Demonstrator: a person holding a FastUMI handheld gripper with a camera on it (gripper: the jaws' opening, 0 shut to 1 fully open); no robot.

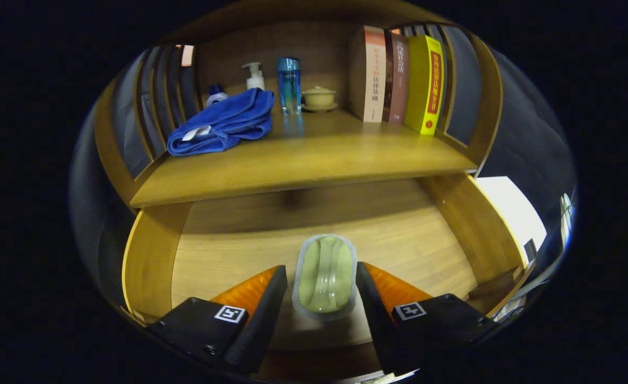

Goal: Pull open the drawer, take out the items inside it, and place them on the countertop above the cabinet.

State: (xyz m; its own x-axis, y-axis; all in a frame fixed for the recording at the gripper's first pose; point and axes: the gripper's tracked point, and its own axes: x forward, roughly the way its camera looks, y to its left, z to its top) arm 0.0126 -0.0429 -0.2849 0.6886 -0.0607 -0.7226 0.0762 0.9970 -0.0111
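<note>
Gripper (pixel 324 290) fingers are apart, straddling the soap box (pixel 325 277), one at its 9, one at its 3; no contact I can confirm. Box lies on the drawer (pixel 228 250) floor. Centre it, close squarely, lift straight. Countertop (pixel 319 152) at 12: land it right of the towel (pixel 223 122).

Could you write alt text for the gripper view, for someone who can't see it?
The gripper reaches into an open wooden drawer, its jaws flanking a pale green soap bar in a clear wrapper, with slight gaps either side. On the countertop above sit a folded blue towel, a pump bottle, a blue bottle, a lidded cup and upright books.
</note>
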